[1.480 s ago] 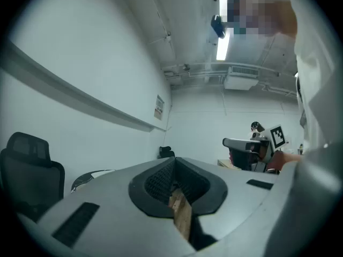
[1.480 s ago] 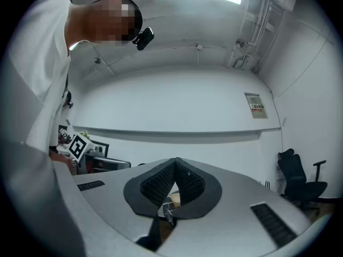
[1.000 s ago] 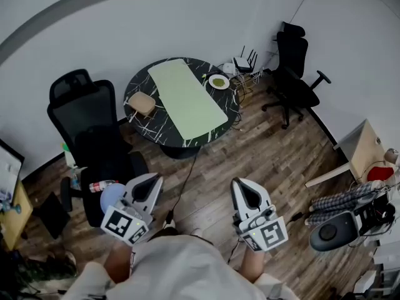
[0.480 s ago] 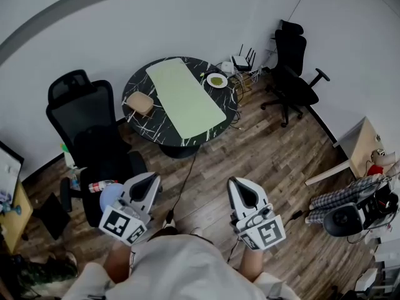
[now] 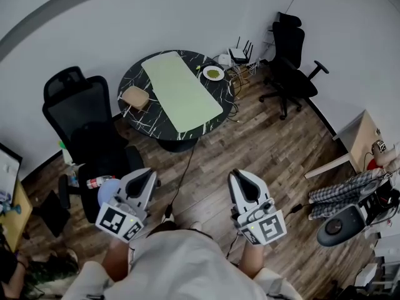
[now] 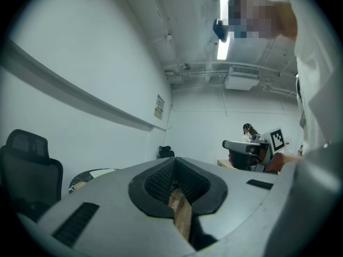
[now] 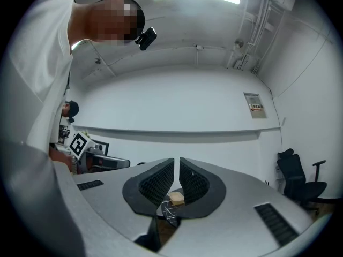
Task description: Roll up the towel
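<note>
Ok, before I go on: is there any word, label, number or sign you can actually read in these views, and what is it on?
No text is readable in any view.
Wall notice: some red print, too small and blurred to read.
Bottle: label too small to read.
Marker cubes: black-and-white square patterns only, no letters or digits.

Pale green towel (image 5: 181, 89) lies flat, unrolled, diagonally across round black table (image 5: 148, 121).
</note>
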Demonstrator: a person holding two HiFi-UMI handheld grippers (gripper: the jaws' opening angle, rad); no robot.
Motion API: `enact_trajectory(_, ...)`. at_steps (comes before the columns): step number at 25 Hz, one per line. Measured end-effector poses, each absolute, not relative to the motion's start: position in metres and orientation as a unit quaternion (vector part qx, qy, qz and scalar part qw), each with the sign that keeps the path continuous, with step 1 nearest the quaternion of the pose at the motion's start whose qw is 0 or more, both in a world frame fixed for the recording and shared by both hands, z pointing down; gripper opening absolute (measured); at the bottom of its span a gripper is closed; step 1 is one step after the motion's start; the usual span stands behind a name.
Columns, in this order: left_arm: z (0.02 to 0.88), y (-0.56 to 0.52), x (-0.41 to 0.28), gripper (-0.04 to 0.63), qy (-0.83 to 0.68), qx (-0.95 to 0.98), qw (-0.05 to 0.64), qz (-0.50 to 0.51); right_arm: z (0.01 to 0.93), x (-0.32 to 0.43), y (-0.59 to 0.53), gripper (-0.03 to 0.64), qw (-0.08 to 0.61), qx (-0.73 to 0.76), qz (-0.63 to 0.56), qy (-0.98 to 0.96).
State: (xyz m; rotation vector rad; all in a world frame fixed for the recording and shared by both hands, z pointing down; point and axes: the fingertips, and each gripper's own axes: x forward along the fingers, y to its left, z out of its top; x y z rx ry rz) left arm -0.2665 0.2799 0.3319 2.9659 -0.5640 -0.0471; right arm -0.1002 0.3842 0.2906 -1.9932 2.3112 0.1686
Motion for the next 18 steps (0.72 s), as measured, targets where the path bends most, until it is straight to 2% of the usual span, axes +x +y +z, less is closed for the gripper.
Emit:
enact_trajectory(6, 0.332, 0.286, -0.253, 0.005, -0.173, 0.982, 0.065, -0.023, 0.298, -0.086, 0.389, 0.049, 0.043, -0.656, 0.049, 0.752)
enact_trajectory(15, 0.351, 0.292, -0.223, 0.005, -0.194, 0.978, 0.081, -0.002, 0.316, -0.046, 0.411, 0.048, 0.044, -0.665, 0.032, 0.745)
enact_trajectory(18, 0.362, 0.288, -0.213, 0.005, -0.213, 0.972, 0.094, 0.011, 0.32, -0.026, 0.423, 0.023, 0.048, -0.671, 0.024, 0.739)
